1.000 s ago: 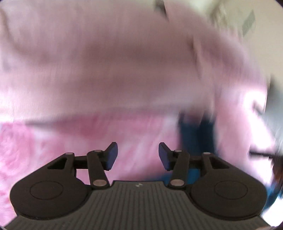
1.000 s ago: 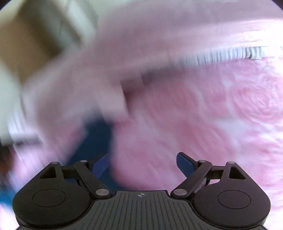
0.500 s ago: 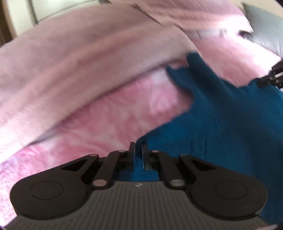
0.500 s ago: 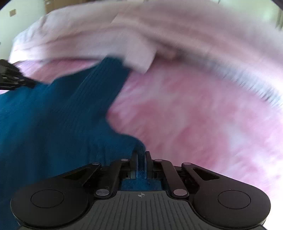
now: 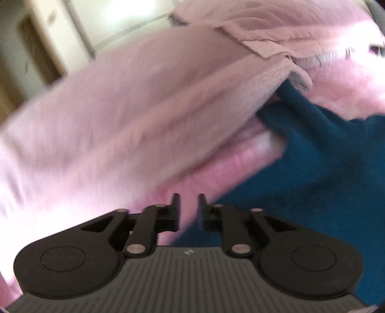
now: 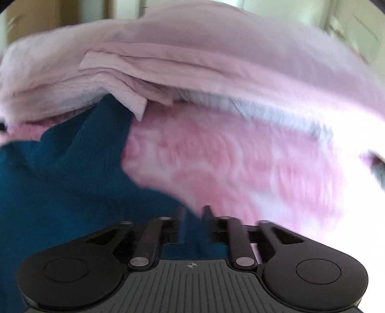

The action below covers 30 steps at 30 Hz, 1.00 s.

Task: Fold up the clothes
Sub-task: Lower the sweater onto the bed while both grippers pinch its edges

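Observation:
A dark teal knitted garment (image 5: 324, 156) lies spread on a pink mottled bed cover (image 5: 240, 163), one end tucked under a pale pink folded blanket (image 5: 120, 108). My left gripper (image 5: 189, 209) sits at the garment's left edge. Its jaws are opening, with only the pink cover showing in the narrow gap. In the right wrist view the garment (image 6: 60, 168) fills the left side. My right gripper (image 6: 194, 221) is at its right corner. Its jaws are opening, and teal fabric lies loose between them.
The folded blanket (image 6: 216, 60) is piled across the far side of the bed cover (image 6: 228, 163). Beyond it are a pale wall with a doorway (image 5: 36, 48) and a brown box shape (image 6: 36, 19). Both views are blurred.
A second ago both grippers stood wide open over the bedding. Half a second ago both were shut on the teal garment's edge. Now both have parted and shifted slightly.

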Each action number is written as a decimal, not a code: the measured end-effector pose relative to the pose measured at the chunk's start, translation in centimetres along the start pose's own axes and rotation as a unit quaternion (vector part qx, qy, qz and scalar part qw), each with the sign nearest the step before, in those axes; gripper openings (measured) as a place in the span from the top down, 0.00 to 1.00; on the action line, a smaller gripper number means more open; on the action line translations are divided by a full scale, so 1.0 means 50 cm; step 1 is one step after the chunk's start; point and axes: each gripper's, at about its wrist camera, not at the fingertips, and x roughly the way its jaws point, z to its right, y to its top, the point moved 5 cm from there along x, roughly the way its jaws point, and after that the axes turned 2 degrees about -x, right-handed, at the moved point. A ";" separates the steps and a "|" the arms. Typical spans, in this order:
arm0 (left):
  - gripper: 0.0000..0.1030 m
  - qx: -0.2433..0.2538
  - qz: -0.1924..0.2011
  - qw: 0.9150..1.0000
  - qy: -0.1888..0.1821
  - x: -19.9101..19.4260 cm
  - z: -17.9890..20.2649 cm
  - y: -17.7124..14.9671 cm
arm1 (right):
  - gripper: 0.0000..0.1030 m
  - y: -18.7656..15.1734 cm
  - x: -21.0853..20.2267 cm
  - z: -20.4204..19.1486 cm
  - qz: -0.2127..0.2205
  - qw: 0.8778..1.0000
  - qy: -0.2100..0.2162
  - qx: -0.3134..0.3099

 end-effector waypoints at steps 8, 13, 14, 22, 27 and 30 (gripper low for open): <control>0.71 -0.192 -0.117 0.971 -0.080 -0.249 -0.100 -0.293 | 0.42 -0.340 -0.237 0.077 -0.086 0.947 0.119 0.287; 0.63 -0.325 -0.190 0.919 -0.119 -0.440 -0.101 -0.516 | 0.42 -0.540 -0.422 0.016 -0.160 0.896 0.155 0.384; 0.61 -0.352 -0.200 0.905 -0.128 -0.475 -0.096 -0.556 | 0.42 -0.571 -0.443 -0.001 -0.171 0.885 0.165 0.401; 0.63 -0.387 -0.182 0.894 -0.129 -0.565 -0.015 -0.670 | 0.42 -0.668 -0.509 -0.078 -0.130 0.835 0.181 0.503; 0.94 -0.373 -0.157 0.902 -0.151 -0.580 0.007 -0.655 | 0.92 -0.630 -0.505 -0.117 -0.177 0.894 0.175 0.373; 0.96 -0.366 -0.125 0.907 -0.165 -0.634 0.015 -0.636 | 0.92 -0.586 -0.530 -0.078 -0.150 0.919 0.138 0.337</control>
